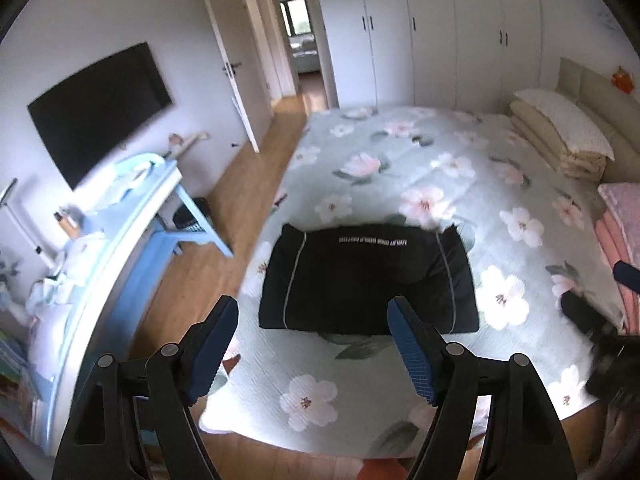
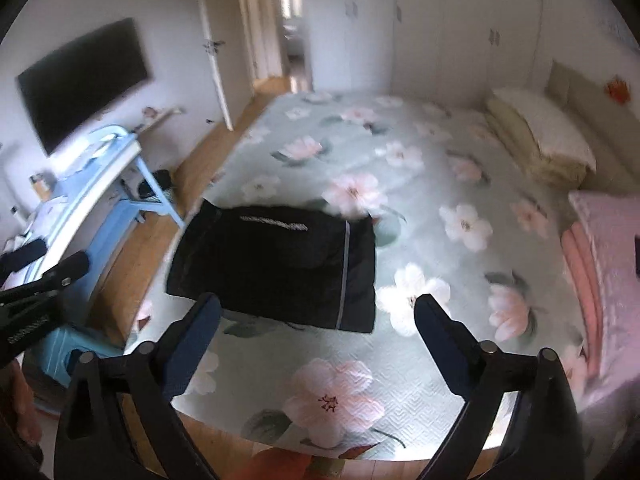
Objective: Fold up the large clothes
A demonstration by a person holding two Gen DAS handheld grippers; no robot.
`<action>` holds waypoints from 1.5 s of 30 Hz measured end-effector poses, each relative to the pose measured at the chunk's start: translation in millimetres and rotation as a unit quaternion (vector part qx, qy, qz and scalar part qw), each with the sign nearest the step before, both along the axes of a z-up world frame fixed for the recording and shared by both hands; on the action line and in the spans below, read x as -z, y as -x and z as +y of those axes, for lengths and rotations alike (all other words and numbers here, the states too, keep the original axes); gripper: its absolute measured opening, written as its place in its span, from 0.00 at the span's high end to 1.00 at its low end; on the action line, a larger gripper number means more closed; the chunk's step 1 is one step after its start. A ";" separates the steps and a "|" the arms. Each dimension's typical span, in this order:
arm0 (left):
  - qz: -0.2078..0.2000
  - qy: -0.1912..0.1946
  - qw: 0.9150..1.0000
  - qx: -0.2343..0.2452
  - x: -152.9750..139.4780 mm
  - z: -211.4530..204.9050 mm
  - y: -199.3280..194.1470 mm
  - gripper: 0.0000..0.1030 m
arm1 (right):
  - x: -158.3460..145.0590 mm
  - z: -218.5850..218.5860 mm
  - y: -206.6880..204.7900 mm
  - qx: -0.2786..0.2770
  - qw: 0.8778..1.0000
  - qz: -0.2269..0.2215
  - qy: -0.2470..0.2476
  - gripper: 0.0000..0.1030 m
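Note:
A black garment with grey piping and a line of white lettering lies folded into a neat rectangle on the floral bedspread, near the bed's left edge. It also shows in the right wrist view. My left gripper is open and empty, held above the bed's near end, short of the garment. My right gripper is open and empty, held high over the near end, to the right of the garment. The other gripper's black body shows at the right edge of the left wrist view and at the left edge of the right wrist view.
A light blue desk with clutter stands left of the bed below a wall TV. Cream pillows and pink folded bedding lie along the right side. Wood floor runs to an open door. White wardrobes line the back wall.

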State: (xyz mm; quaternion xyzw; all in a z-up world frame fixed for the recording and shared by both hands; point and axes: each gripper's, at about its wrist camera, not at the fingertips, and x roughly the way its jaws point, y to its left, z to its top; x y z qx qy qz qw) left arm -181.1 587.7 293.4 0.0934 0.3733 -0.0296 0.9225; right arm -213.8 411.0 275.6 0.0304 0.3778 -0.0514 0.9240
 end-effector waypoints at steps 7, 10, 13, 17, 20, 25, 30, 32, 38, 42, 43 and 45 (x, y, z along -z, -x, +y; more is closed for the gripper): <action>0.005 0.022 1.000 -0.005 -36.1 8.9 14.6 0.22 | -35.5 32.2 14.7 0.025 0.999 -0.003 0.036 0.03; 0.006 0.035 0.999 0.000 -39.1 18.4 6.2 0.22 | -34.4 40.8 8.1 0.026 0.999 0.000 0.033 0.03; 0.013 0.040 0.999 -0.014 -32.8 34.1 -14.7 0.22 | -29.8 51.0 -10.5 0.027 0.999 0.017 0.018 0.03; 0.029 0.033 0.999 -0.017 -21.3 51.4 -43.8 0.22 | -19.6 61.5 -38.9 0.035 0.999 0.039 0.011 0.03; 0.041 0.024 0.999 -0.014 -10.4 58.2 -67.0 0.22 | -12.0 67.4 -60.0 0.044 0.997 0.056 0.012 0.03; 0.076 0.029 0.997 0.006 8.6 60.9 -103.2 0.22 | -2.0 67.0 -87.8 0.064 0.995 0.078 0.002 0.03; 0.091 0.018 0.995 0.020 21.0 55.8 -131.0 0.22 | 9.6 64.1 -107.5 0.083 0.992 0.097 -0.004 0.03; 0.094 0.018 0.995 0.027 24.0 52.4 -140.7 0.22 | 13.0 60.7 -113.8 0.089 0.991 0.101 -0.016 0.03; 0.094 0.004 0.995 0.043 29.0 40.8 -163.2 0.22 | 23.0 54.1 -132.6 0.100 0.987 0.121 -0.047 0.03; 0.092 -0.008 0.995 0.046 33.8 34.1 -174.6 0.22 | 28.2 55.4 -144.3 0.104 0.985 0.130 -0.036 0.03; 0.093 -0.008 0.995 0.047 35.1 32.6 -177.4 0.22 | 29.2 55.7 -146.1 0.104 0.985 0.132 -0.036 0.03; 0.097 -0.004 0.994 0.049 38.0 30.5 -183.5 0.22 | 31.9 56.5 -150.7 0.104 0.985 0.136 -0.031 0.03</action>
